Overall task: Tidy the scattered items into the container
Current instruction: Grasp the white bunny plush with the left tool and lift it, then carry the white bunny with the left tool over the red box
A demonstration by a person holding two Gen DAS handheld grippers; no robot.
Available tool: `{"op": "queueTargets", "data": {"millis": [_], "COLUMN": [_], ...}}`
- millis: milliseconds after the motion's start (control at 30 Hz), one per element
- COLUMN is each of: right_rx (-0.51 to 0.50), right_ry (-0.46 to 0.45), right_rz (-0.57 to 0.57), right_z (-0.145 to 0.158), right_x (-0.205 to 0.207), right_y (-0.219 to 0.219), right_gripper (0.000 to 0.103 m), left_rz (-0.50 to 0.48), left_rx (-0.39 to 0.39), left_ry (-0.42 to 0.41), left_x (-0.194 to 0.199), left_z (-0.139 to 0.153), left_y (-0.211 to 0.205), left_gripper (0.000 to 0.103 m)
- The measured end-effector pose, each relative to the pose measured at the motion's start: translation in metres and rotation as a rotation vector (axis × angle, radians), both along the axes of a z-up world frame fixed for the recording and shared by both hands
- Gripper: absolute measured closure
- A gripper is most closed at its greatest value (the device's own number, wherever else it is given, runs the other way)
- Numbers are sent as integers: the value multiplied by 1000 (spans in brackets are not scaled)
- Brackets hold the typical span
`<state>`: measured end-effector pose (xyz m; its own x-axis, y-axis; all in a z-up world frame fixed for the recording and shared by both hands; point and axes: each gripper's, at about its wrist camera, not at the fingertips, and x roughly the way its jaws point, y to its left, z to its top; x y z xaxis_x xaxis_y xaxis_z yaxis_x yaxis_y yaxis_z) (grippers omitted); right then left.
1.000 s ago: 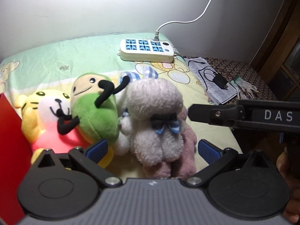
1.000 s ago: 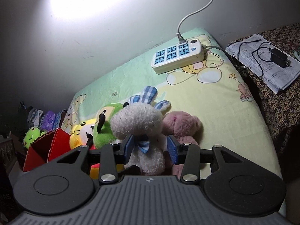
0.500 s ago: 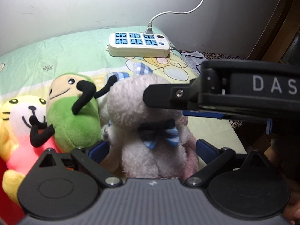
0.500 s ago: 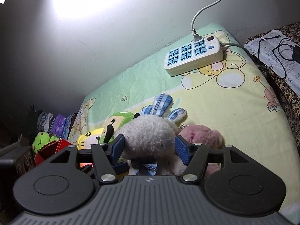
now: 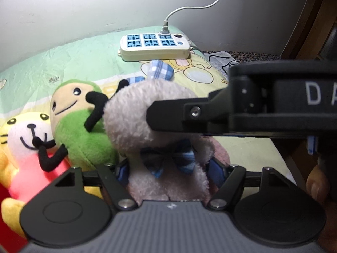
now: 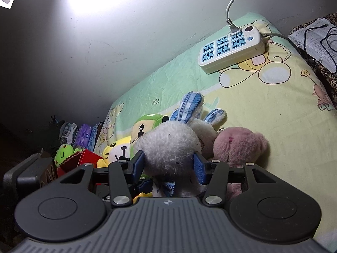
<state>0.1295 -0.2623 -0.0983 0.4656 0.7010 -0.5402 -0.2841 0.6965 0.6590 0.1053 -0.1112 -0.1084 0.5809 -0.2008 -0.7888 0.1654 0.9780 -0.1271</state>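
A white fluffy plush (image 5: 147, 113) with a blue checked bow tie stands on the bed, and both grippers are on it. My left gripper (image 5: 169, 172) is shut on its body below the bow. My right gripper (image 6: 169, 166) is closing on its head (image 6: 170, 145), with both blue pads against the fur. In the left wrist view one of the right gripper's black fingers (image 5: 179, 113) crosses the head. A green plush (image 5: 84, 130) and a yellow-and-pink plush (image 5: 25, 139) lean at its left. A pink plush (image 6: 238, 145) lies behind it. The red box (image 6: 84, 158) stands at the far left.
A white power strip (image 5: 154, 46) with its cord lies at the back of the bed by the wall. Papers with a black charger cable (image 6: 316, 40) rest on a patterned cover to the right. A green frog toy (image 6: 63, 154) sits by the red box. A person's fingers (image 5: 316, 185) show at right.
My left jaws have closed from wide open onto the plush's body as the gripper came in closer. The right gripper has come up from the plush's neck and now grips its head.
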Motion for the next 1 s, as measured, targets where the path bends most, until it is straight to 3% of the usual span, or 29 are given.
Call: {"op": "queueTargets", "data": {"millis": [233,400,600,767,1000], "right_rx": [21,10,-16,42,112], "right_ry": [-38,-157,-261,-266,-271], "right_rz": [6,40,99,129,194], "right_z": [20,47,69,78,87], "right_x": [-35,-65,-86,-91,-105], "right_y": [-8,6,43,85,183], "right_gripper": [51,51,51,51,50], "left_rz": [-38,-39,20,60,152], "left_rx": [-6,2,-50,-27,43], "left_ry": [-37,-118,-161,-220,-249], "left_x": [-42,-74,-96,-126,-155], "left_z": [26,52,76,99,118], "left_y": [-1,10,47,95,196], "left_gripper": [29,30,30,29,29]}}
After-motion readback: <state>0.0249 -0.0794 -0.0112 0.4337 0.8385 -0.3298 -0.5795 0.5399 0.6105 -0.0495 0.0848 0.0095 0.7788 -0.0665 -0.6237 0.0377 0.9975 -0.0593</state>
